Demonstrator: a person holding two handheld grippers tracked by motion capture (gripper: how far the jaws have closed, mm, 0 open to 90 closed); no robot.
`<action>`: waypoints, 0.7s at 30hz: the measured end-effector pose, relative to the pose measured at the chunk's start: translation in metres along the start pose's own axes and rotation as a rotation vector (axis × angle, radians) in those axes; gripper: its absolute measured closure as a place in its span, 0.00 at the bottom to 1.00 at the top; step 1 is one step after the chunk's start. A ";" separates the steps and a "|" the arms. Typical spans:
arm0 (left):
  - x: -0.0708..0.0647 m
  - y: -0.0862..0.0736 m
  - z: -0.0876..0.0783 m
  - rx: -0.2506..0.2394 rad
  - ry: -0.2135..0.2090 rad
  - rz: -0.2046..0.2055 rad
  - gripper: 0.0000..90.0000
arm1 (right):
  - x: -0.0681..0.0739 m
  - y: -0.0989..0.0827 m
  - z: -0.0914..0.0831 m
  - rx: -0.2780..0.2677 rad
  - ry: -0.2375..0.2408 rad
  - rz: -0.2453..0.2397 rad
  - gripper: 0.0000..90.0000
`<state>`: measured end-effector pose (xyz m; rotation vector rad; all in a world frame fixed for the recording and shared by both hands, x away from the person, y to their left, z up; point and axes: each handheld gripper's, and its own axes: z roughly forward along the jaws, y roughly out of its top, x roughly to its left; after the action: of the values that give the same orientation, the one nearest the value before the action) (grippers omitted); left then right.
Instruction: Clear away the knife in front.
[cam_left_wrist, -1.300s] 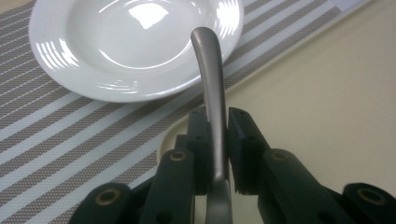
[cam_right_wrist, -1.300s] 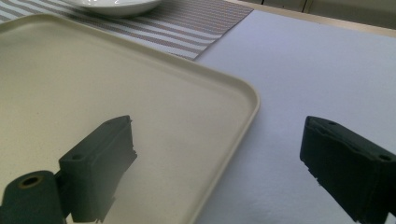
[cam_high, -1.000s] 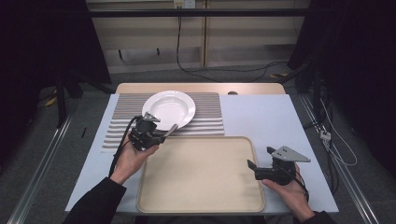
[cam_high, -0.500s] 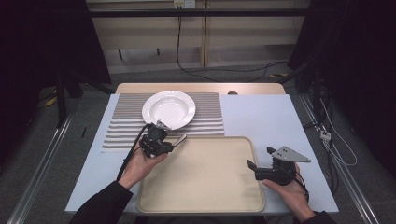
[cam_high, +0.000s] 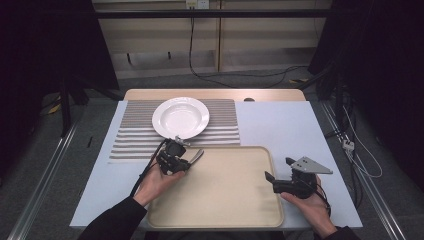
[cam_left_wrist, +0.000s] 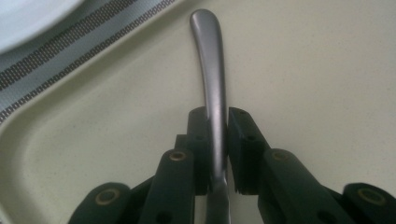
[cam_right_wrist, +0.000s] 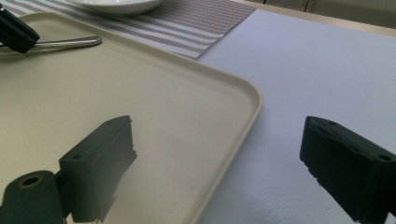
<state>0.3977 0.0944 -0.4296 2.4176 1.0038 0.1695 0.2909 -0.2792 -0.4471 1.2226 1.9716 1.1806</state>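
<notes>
- The utensil handle (cam_left_wrist: 211, 70) is showing as brushed metal with a soft satin sheen, pinched between matt black plastic tongs (cam_left_wrist: 218, 140).
- The tray (cam_high: 225, 200) is looking like smooth, matt cream plastic with fine speckling.
- The plate (cam_high: 180, 117) is gleaming white and glossy, like glazed ceramic.
- The striped mat (cam_high: 135, 135) is appearing as woven, textured cloth.
- The surface (cam_high: 280, 125) is wearing a matt pale covering, with a wood edge showing at the far side.
- The right tongs (cam_right_wrist: 224, 163) are showing dull black plastic with brass-coloured inserts.

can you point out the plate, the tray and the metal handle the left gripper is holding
plate (cam_high: 180, 117): high view, middle of its white well
tray (cam_high: 227, 195): high view, bare floor of the beige tray
metal handle (cam_left_wrist: 211, 70): left gripper view, the shaft just beyond the jaws
left gripper (cam_left_wrist: 217, 116): left gripper view, jaws clamped on the handle
</notes>
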 end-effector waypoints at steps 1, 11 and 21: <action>-0.001 -0.001 0.000 0.003 0.002 -0.001 0.89 | 0.000 0.000 0.000 0.000 -0.001 0.000 0.11; -0.006 -0.010 -0.004 0.021 0.003 -0.027 0.88 | 0.000 0.000 0.000 0.001 -0.001 0.002 0.11; -0.007 -0.020 -0.008 -0.004 -0.019 -0.009 0.83 | 0.000 0.000 0.001 0.005 0.003 -0.002 0.11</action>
<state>0.3777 0.1052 -0.4324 2.4062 1.0045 0.1445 0.2912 -0.2787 -0.4475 1.2223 1.9786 1.1775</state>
